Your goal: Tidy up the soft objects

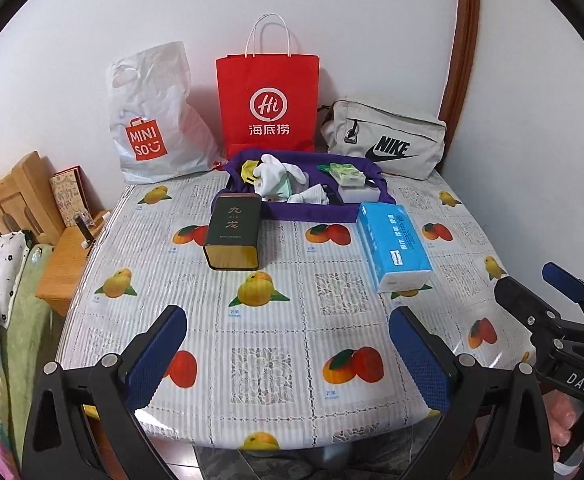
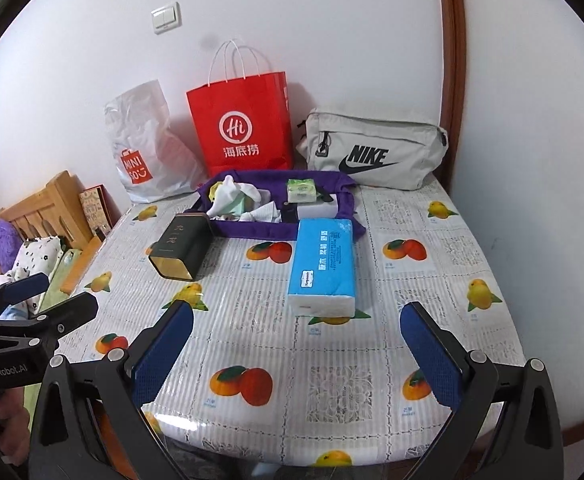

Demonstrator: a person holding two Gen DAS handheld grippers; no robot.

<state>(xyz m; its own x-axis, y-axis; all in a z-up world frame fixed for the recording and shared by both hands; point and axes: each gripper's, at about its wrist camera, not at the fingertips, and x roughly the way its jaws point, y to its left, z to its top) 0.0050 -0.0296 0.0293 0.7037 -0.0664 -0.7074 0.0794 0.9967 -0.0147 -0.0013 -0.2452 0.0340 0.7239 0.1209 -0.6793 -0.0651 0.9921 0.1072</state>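
The blue tissue pack lies lengthwise, dead ahead of the right tongs — nearer than the left tongs — both wide open, empty.

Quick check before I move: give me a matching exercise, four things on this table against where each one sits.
Things:
1. red paper bag
2. dark tin
3. blue tissue pack
4. white socks

Places:
A. inside the purple tray
B. lying on its side, left of the tray's front
C. standing against the wall
D. flat on the tablecloth, right of the tin

Pairs: 1-C, 2-B, 3-D, 4-A
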